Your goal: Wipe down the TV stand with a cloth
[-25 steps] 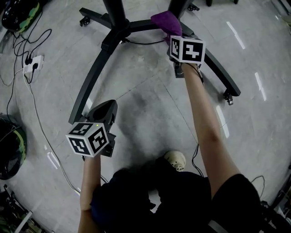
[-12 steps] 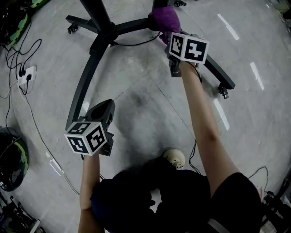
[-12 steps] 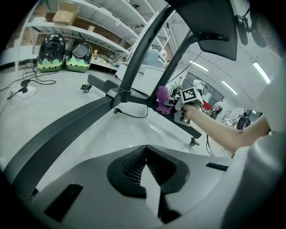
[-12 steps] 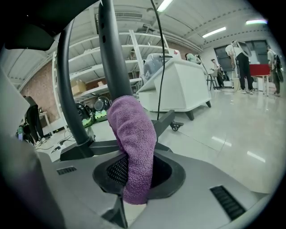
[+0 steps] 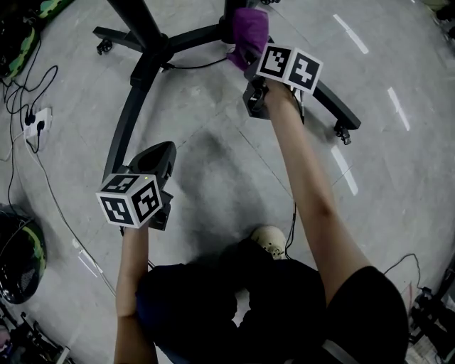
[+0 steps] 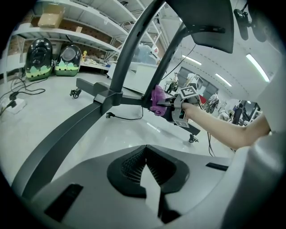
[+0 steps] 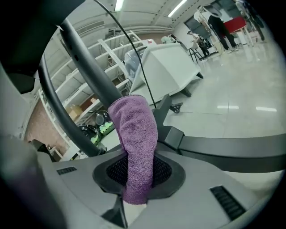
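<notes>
**A:** Noted a small shift of cloth along stand over the last second. Now pressed at the foot of the right post.

**B:** Held how?

**A:** Clamped in right gripper, purple fold rising from between the jaws, free end against the black bar. Confirmed from the left gripper view: at the joint of post and base.

**B:** And left gripper?

**A:** Jaws together, nothing between. Hanging low beside the left leg, well apart from cloth. About where it was a second ago.

**B:** Advice for the stroke?

**A:** Keep the clamp firm; some risk of slip under drag, with only a short tail behind the pads. Press the fold flat on the bar, not just its tip. Follow the curve outward toward the caster in overlapping passes. Steer clear of the cable by the joint. Probably much of stand left to do, left leg included.
</notes>
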